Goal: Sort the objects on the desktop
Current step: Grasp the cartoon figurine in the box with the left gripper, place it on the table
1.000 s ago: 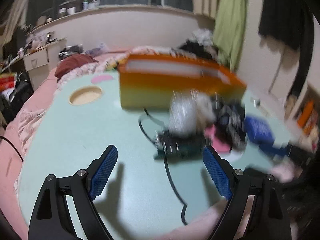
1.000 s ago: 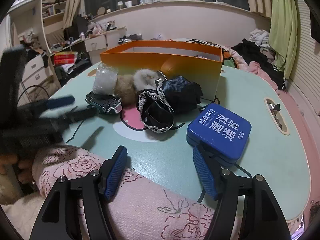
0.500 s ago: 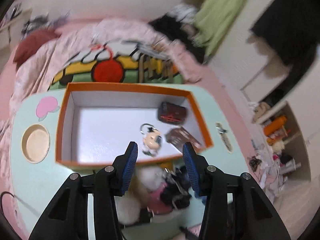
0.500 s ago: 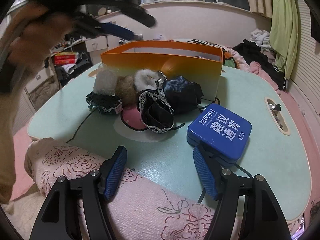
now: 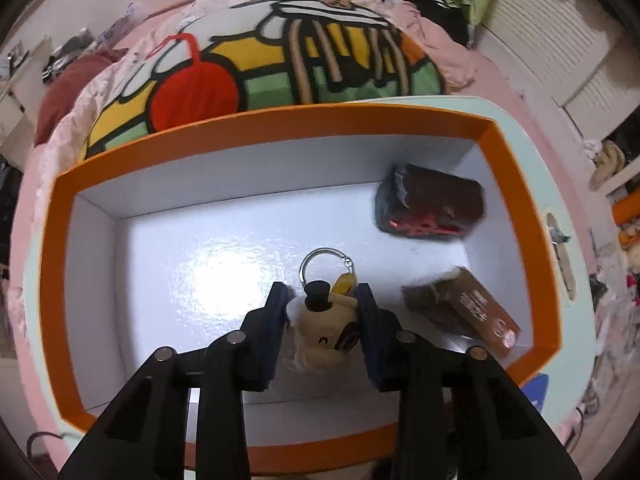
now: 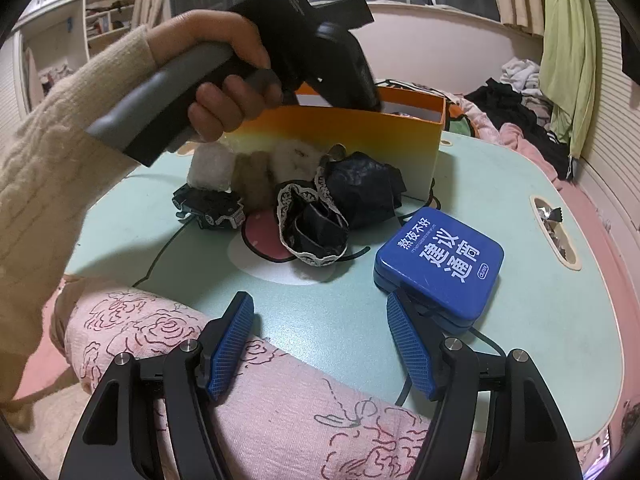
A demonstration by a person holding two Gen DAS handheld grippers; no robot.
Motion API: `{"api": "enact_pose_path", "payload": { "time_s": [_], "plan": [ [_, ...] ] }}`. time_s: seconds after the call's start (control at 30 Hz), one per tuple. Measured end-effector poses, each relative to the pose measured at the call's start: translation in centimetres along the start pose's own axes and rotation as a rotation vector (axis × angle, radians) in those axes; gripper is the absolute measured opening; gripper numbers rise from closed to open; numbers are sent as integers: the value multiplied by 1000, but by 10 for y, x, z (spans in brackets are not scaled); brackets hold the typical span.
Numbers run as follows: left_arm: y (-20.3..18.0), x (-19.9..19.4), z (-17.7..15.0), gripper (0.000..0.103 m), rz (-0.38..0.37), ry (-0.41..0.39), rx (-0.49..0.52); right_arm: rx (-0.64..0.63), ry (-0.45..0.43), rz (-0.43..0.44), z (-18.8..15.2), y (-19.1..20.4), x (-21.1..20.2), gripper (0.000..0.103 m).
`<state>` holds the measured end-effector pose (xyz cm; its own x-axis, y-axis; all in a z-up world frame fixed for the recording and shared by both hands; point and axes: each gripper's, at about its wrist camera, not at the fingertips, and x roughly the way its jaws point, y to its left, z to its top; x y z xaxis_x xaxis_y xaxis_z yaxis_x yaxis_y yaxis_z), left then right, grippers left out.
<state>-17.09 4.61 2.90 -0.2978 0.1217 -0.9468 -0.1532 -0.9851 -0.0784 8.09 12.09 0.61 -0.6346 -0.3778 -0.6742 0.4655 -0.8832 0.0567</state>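
Three items (image 5: 325, 322) inside orange box (image 5: 508, 208)

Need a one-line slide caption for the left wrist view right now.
Left gripper reaching into the orange box, jaws around a plush keychain.

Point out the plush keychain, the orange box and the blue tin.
plush keychain (image 5: 325, 330), left wrist view, on its beige body between the fingers.
orange box (image 5: 280, 122), left wrist view, on the far rim.
blue tin (image 6: 440, 260), right wrist view, on the printed lid.
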Motion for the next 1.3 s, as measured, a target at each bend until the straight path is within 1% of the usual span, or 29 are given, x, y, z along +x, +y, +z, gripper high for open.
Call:
{"api": "enact_pose_path", "payload": {
  "time_s": [0.07,0.13,0.2,0.23,0.3,0.33,0.4,0.43,0.5,0.57,0.63,0.7,0.73,0.77,0.8,0.83,0.87,0.9,0.93,0.97,1.0,1.07,1.1,1.23,1.27,1.3],
  "plan": [
    [7,-3,-1,35,-26,-17,-16,0,0,0,0,0,0,69],
    [19,-17,-4,35,-61,-81,-35,0,0,0,0,0,0,69],
    [29,-38,-9,35,-121,-155,-51,0,0,0,-1,0,0,69],
    [36,-57,-16,35,-153,-204,-56,1,-1,0,-1,0,0,69],
    [43,-87,-32,35,-184,-295,-53,0,-1,0,-1,0,0,69],
    [48,-106,-46,35,-199,-347,-47,0,-1,0,-1,0,0,69],
    [57,-124,-70,35,-204,-399,-37,0,-1,0,-2,-1,0,69],
    [63,-129,-84,35,-196,-412,-41,1,-1,1,-2,-1,0,69],
    [73,-121,-101,35,-173,-403,-46,0,-4,3,-2,-1,0,70],
    [80,-100,-114,36,-163,-361,-53,1,-4,4,-2,0,0,70],
    [83,-78,-116,36,-170,-331,-59,1,-4,3,-2,0,0,70],
    [80,-58,-115,36,-177,-321,-67,1,-5,4,-2,0,0,70],
    [78,-51,-112,40,-176,-326,-78,1,-5,4,-2,0,0,70],
    [75,-51,-114,44,-176,-347,-85,2,-5,6,-2,0,0,70],
    [74,-55,-116,44,-172,-401,-99,3,-6,7,-2,1,0,70],
    [73,-61,-121,47,-171,-442,-104,3,-6,8,-1,1,1,70],
    [71,-70,-127,59,-168,-495,-100,3,-7,9,-1,2,2,70],
    [71,-77,-131,67,-160,-522,-95,3,-7,8,-1,2,2,70],
    [70,-86,-139,77,-137,-558,-83,3,-7,8,0,2,2,70],
    [70,-93,-146,80,-111,-580,-71,3,-7,8,0,3,2,70],
    [70,-99,-155,80,-83,-587,-52,3,-7,8,-1,2,2,70],
    [70,-102,-176,80,-54,-553,-1,3,-8,9,-1,2,2,70],
    [71,-98,-191,80,-45,-514,28,3,-8,8,-1,2,2,70],
    [66,-73,-226,80,9,-405,101,3,-8,9,-1,2,2,70],
    [64,-69,-228,80,15,-393,105,3,-8,8,-1,2,2,70],
    [57,-60,-230,86,37,-411,124,3,-8,9,-2,1,2,70]
  ]
}}
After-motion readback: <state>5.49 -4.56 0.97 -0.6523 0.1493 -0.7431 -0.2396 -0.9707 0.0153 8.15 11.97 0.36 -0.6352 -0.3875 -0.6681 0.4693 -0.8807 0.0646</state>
